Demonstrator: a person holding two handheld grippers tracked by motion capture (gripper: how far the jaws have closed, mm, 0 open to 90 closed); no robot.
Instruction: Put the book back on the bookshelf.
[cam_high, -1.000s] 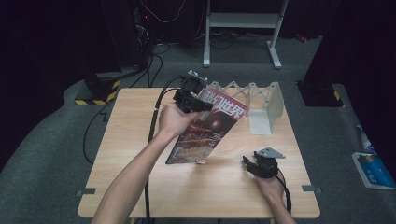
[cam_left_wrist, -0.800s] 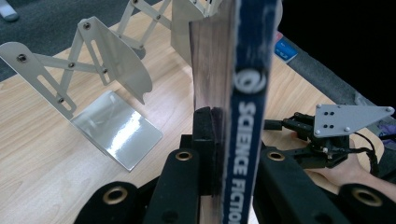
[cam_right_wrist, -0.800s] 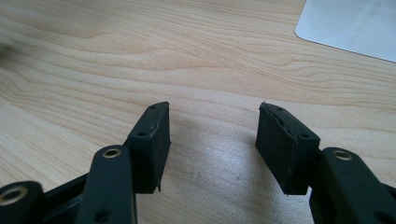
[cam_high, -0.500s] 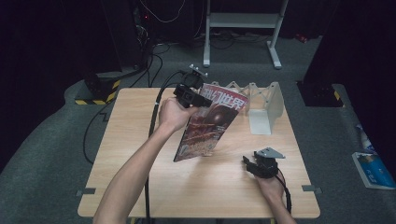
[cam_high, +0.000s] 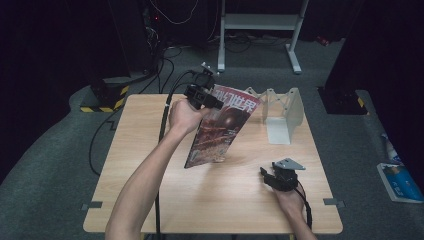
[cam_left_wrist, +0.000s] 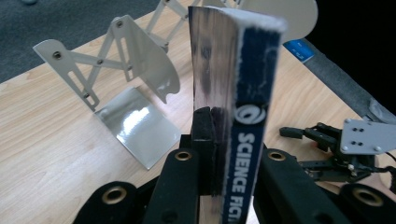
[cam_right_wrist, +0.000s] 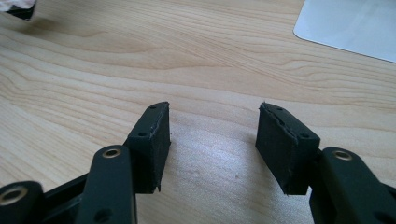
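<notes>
Left gripper clamps the red-covered glossy magazine at its spine; the white metal accordion bookend rack stands toward the table's far right corner; right gripper rests agape, empty.

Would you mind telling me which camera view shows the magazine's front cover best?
The high view: the magazine hangs tilted from the left gripper, its red cover facing the camera. The left gripper view gives just its blue spine, edge-on between shut jaws. The right gripper view catches perhaps a corner at top left.
</notes>
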